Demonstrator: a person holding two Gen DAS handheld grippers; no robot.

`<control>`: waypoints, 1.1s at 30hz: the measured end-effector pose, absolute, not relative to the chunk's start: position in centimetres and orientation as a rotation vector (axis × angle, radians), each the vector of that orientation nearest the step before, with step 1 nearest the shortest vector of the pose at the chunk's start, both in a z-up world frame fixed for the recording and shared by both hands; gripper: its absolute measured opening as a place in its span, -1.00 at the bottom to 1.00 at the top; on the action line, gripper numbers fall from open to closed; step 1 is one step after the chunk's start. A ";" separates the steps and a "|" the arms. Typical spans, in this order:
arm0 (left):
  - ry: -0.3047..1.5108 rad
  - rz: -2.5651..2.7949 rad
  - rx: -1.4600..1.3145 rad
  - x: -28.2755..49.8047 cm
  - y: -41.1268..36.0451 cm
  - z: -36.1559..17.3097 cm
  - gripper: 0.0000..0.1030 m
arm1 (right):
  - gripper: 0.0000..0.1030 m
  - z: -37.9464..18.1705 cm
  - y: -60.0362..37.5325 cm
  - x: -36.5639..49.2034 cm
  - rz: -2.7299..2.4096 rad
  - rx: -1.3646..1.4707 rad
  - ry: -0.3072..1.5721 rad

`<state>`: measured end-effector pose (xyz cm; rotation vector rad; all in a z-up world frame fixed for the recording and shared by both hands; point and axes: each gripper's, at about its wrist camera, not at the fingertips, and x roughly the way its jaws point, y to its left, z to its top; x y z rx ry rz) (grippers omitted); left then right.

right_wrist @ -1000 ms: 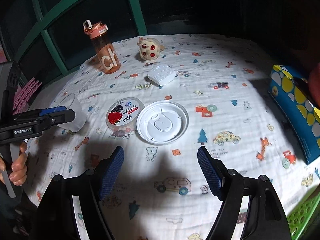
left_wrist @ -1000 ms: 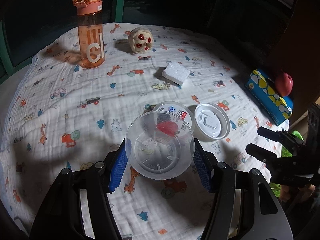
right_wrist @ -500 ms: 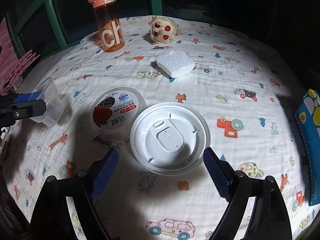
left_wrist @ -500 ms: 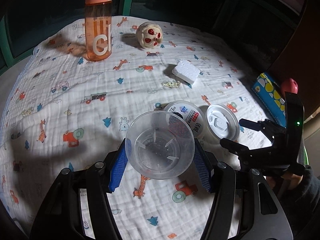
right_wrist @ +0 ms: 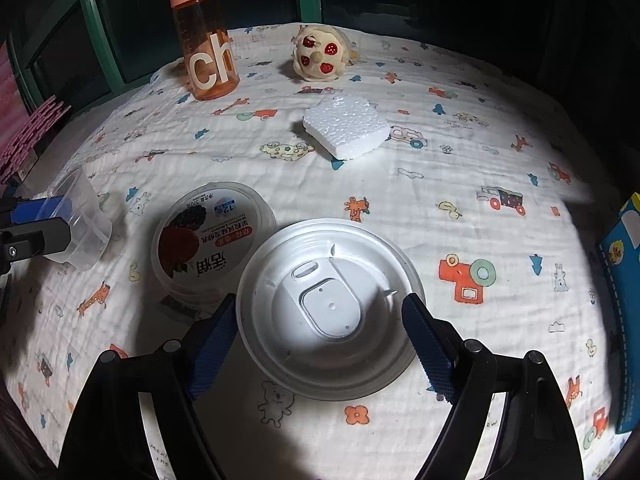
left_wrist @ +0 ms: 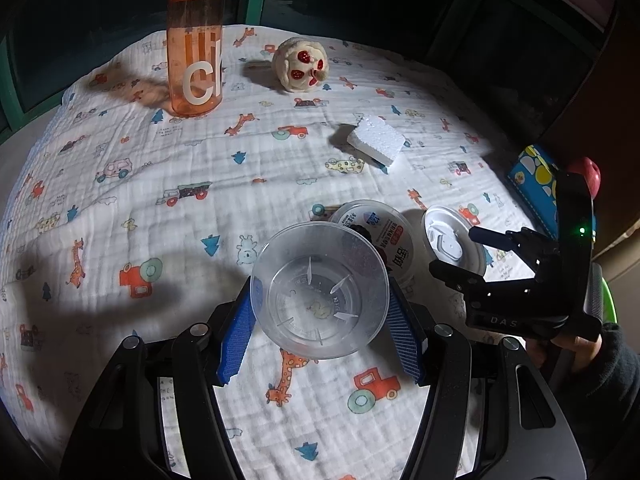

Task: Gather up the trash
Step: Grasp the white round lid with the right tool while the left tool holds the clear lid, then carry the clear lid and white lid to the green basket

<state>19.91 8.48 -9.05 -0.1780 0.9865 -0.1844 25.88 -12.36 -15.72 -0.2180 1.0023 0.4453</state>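
Only left view (left_wrist: 580,352) shows hand, sleeve

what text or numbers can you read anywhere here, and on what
"ch" in large white letters on the orange water bottle.
"活润" in large characters and "12" on a blue badge, on the yogurt tub's label; its smaller print is too small to read.
"DAS", faint, on the right gripper's body.
The bottle's small white cap sticker is unreadable.

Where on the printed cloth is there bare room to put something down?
The wide patch left of the yogurt tub, below the orange bottle, is free. So is the stretch right of the foam block. Around the tub and white lid it is crowded.
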 end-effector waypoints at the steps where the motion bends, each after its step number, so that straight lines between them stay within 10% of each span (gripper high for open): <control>1: 0.986 -0.184 -0.176 19.9 8.4 -9.0 0.18 | 0.54 -15.7 -12.3 25.9 0.426 -0.232 0.998; 33: 1.001 -0.192 -0.196 20.2 8.6 -9.8 0.18 | 0.83 -16.6 -13.8 26.6 0.404 -0.186 1.028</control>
